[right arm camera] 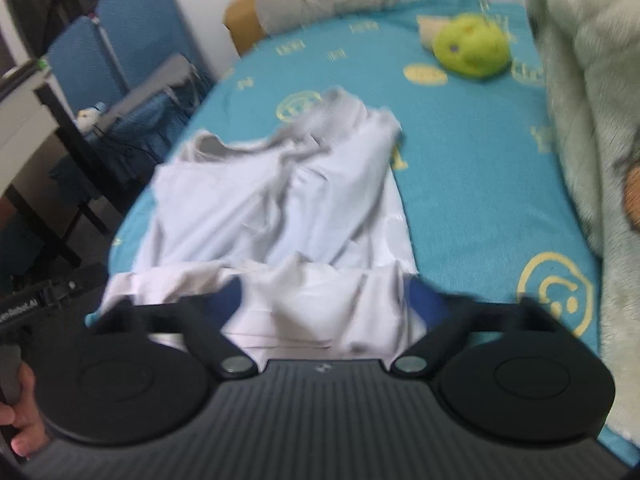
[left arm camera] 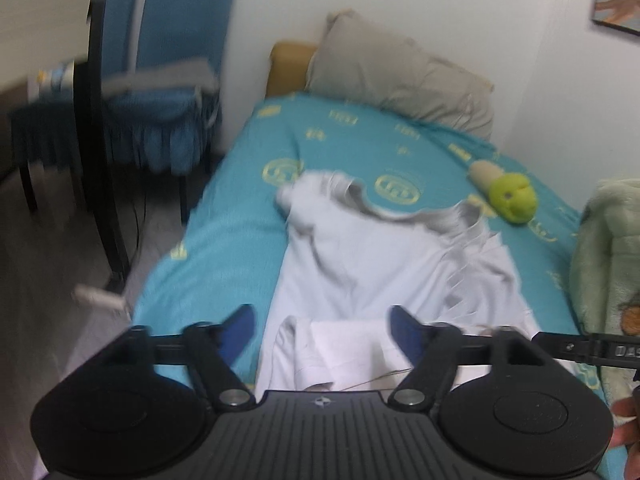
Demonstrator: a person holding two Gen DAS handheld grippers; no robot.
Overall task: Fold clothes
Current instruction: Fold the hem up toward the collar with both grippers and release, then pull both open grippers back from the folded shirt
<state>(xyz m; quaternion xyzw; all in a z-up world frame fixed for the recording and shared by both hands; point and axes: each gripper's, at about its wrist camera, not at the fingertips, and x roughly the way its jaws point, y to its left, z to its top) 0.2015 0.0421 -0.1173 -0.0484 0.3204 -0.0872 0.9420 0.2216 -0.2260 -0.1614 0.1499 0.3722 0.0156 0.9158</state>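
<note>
- Left wrist view: a white shirt (left arm camera: 360, 264) is lying rumpled on the teal bed (left arm camera: 224, 216), near hem turned over, folding barely begun.
- Left gripper (left arm camera: 322, 320) and right gripper (right arm camera: 324, 300) are hovering with fingers spread, holding nothing.

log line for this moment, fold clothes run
stage: hem folded up | left gripper: open, empty | right gripper: open, empty | white shirt: rumpled on teal bedspread | green plush toy: near pillow
</note>
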